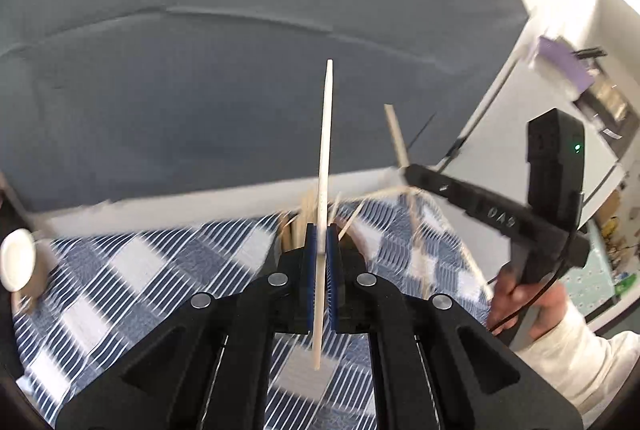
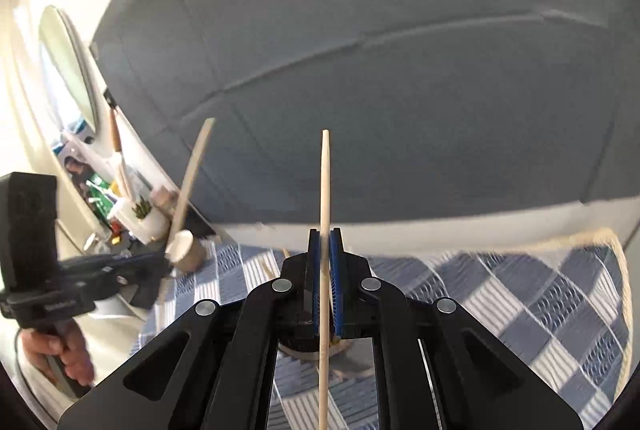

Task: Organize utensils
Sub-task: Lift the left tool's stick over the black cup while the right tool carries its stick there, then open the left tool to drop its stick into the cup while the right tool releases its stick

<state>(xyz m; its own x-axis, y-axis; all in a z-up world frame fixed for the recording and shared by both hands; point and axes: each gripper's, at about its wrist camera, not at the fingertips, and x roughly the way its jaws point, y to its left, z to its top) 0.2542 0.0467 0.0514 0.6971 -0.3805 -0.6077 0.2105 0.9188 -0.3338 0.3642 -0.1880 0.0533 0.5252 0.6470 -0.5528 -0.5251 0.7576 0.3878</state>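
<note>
My left gripper [image 1: 321, 240] is shut on a pale flat wooden stick [image 1: 326, 133] that points up and away. Behind its fingers several thin wooden sticks [image 1: 308, 209] fan out of a holder that is mostly hidden. My right gripper [image 2: 325, 248] is shut on a round wooden chopstick [image 2: 325, 189], held upright. The right gripper also shows in the left wrist view [image 1: 404, 171], with its chopstick [image 1: 396, 133]. The left gripper shows in the right wrist view [image 2: 162, 266] with its stick [image 2: 192, 173].
A blue and white checked cloth [image 2: 520, 306] covers the table. A paper cup [image 2: 186, 250] lies on its side at the left; it also shows in the left wrist view [image 1: 18, 264]. A grey sofa back [image 1: 240, 69] stands behind. A small plant pot [image 2: 144, 218] sits far left.
</note>
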